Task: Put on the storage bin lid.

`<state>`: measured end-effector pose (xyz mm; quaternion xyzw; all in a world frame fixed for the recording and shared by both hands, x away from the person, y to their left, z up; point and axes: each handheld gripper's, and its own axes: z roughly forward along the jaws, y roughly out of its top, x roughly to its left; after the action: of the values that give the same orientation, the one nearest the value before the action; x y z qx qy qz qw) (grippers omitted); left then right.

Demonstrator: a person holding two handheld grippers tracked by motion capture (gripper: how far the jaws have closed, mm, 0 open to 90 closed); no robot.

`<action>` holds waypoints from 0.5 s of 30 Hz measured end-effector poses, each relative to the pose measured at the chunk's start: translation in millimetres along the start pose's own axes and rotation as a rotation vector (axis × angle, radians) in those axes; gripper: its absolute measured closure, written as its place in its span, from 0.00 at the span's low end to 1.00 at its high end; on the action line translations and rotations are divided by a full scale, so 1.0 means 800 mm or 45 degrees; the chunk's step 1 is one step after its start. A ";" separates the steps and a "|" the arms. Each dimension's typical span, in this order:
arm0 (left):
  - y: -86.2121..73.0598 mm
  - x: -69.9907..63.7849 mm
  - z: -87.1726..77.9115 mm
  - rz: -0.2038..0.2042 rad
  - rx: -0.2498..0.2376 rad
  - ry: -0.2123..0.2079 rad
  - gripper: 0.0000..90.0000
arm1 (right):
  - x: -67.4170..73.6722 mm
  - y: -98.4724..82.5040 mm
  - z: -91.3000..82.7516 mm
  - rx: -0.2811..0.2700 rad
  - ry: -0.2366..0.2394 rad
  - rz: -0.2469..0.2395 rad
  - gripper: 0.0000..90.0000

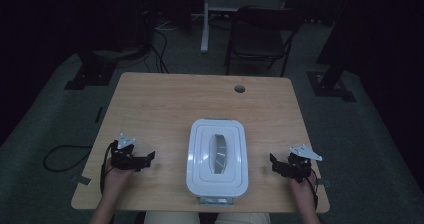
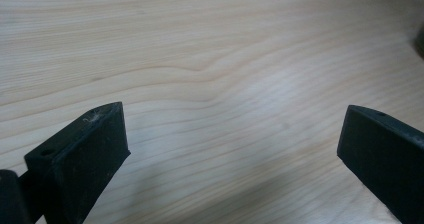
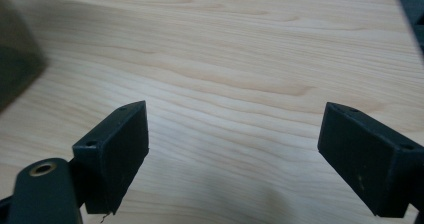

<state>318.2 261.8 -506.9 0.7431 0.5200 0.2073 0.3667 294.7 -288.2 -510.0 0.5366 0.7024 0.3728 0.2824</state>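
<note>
Work not yet begun: the white lidded container (image 1: 217, 156) sits closed at the table's (image 1: 165, 101) near centre, untouched, while the left gripper (image 1: 145, 158) and right gripper (image 1: 274, 165) rest either side, jaws spread wide, holding nothing.

high view overhead, facing forward; 2 gripper views close over table (image 1: 150, 104).

We see a white rectangular lidded container (image 1: 217, 156), lid on, with a shiny strip in the lid's middle, lying flat at the table's near edge, centred left-to-right.
</note>
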 end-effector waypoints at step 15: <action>-0.021 0.045 -0.027 -0.150 -0.019 0.149 0.01 | -0.032 -0.013 -0.014 -0.017 -0.140 0.088 0.14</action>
<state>306.4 305.3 -508.3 0.6950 0.5819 0.2324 0.3527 286.9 -316.7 -512.0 0.5784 0.6642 0.3571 0.3111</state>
